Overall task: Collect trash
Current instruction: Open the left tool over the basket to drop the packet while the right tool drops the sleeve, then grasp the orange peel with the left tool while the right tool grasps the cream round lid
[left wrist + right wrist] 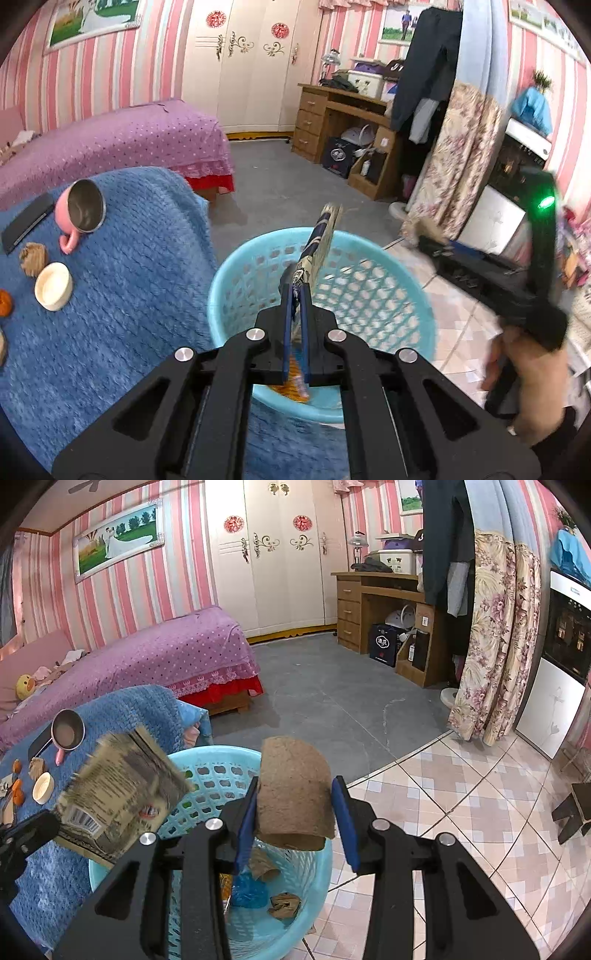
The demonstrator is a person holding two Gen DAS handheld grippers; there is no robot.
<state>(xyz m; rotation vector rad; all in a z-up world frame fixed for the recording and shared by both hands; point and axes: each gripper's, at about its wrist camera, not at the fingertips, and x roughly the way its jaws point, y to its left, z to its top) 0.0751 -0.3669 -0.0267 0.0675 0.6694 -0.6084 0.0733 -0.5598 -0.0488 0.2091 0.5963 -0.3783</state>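
A light blue plastic basket (pixel 388 295) (pixel 207 771) stands on the floor beside the blue-covered table. My left gripper (pixel 295 295) is shut on a flat printed snack wrapper (pixel 321 240), held edge-up over the basket; the same wrapper shows in the right wrist view (pixel 118 790). My right gripper (pixel 295 794) stands over the basket with a curved brown cardboard piece (pixel 295 790) between its fingers; the right pad (pixel 345 812) looks apart from it. Crumpled paper (pixel 284 904) and a blue scrap (pixel 249 890) lie inside the basket.
On the blue cloth (pixel 129 295) lie a pink mug (pixel 81 214) on its side, a white lid (pixel 53 286), crumpled brown paper (pixel 33 258), a black flat object (pixel 27 221) and orange bits (pixel 16 790). A purple bed (pixel 147 657), desk (pixel 369 605) and curtain (pixel 495 646) surround the floor.
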